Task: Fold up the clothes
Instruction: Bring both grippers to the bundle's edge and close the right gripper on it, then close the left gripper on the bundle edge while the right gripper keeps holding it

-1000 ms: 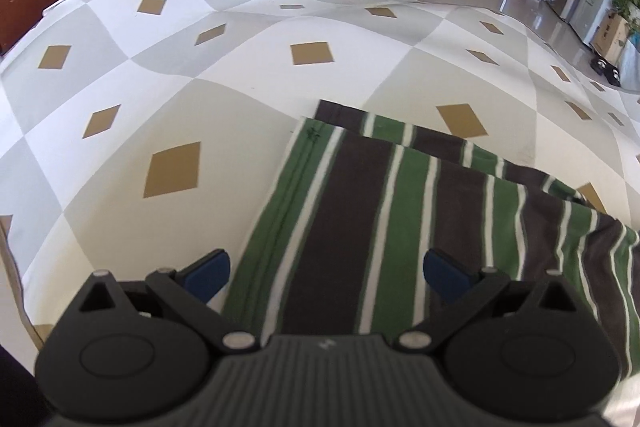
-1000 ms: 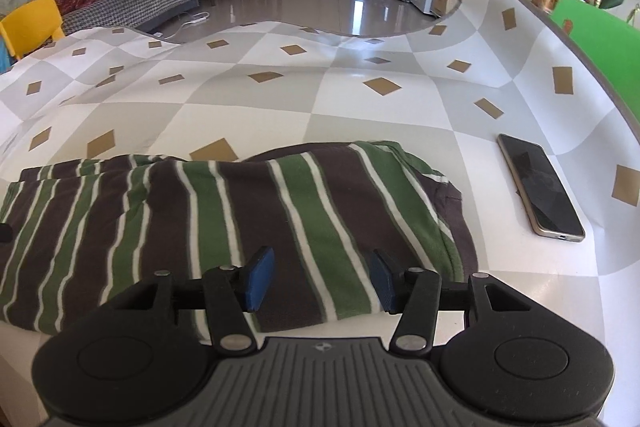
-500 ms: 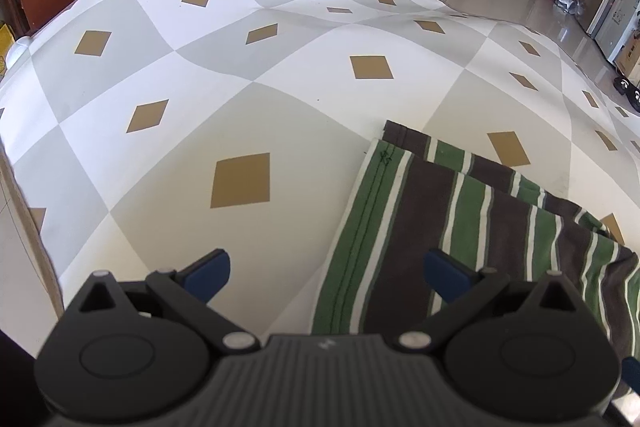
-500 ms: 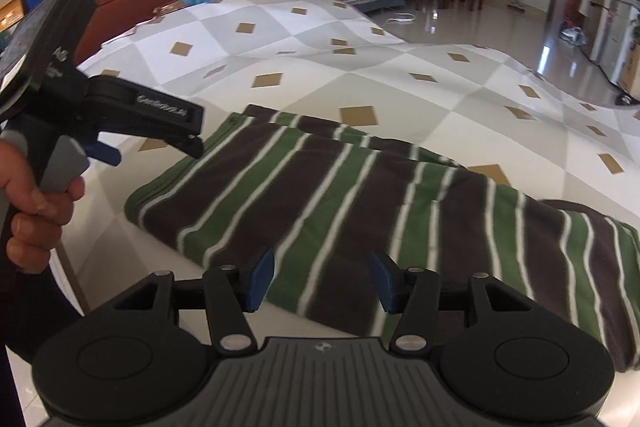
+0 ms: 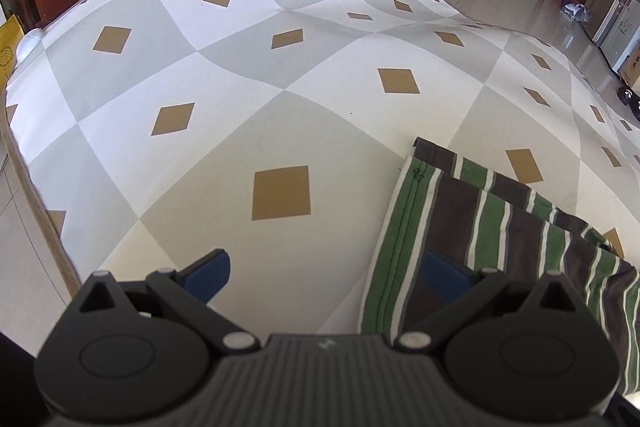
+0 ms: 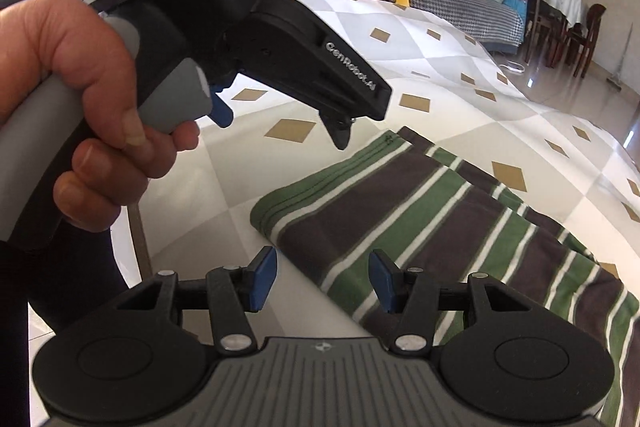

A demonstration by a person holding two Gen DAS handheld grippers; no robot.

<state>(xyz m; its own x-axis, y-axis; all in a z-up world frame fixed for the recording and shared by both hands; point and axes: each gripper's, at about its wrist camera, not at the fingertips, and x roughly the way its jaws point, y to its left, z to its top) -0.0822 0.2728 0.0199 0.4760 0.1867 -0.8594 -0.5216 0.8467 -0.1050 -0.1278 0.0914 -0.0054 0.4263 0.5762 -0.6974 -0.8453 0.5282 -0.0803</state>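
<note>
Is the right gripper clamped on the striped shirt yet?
No, the right gripper has its jaws apart above the striped shirt, gripping no fabric.

Bright daylight, apparently from the room's far side, glares off the floor point(image 5: 532, 11) and washes the tablecloth point(image 5: 248, 75) pale. Fisheye distortion bows the table's edges. The hand point(image 6: 80, 107), close to the lens, looks slightly soft; shadows stay faint.

bare tablecloth point(image 5: 280, 75) left of shirt point(image 6: 420, 219)
</note>
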